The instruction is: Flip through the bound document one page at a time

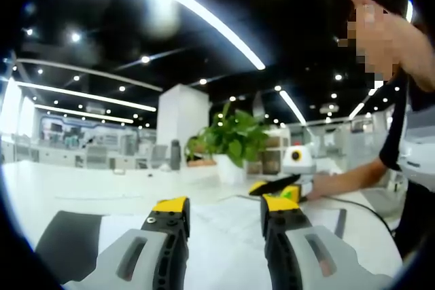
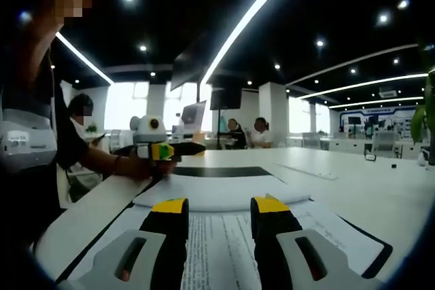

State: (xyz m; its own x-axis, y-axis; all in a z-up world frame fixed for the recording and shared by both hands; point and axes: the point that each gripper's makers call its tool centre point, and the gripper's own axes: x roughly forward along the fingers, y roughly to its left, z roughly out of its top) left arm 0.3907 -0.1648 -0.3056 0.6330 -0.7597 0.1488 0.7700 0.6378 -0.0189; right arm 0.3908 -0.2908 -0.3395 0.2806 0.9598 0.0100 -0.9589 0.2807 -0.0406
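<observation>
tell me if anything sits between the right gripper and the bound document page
Nothing visible does. In the right gripper view the right gripper hangs open right over the bound document, printed page bare between the jaws. The left gripper sits further along the white table, off to the side, not in the path.

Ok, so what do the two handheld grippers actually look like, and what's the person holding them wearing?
Each gripper, left and right, has two black jaws capped with yellow tips, rising from light grey housings with slotted openings. The person wears a dark short-sleeved top.
</observation>
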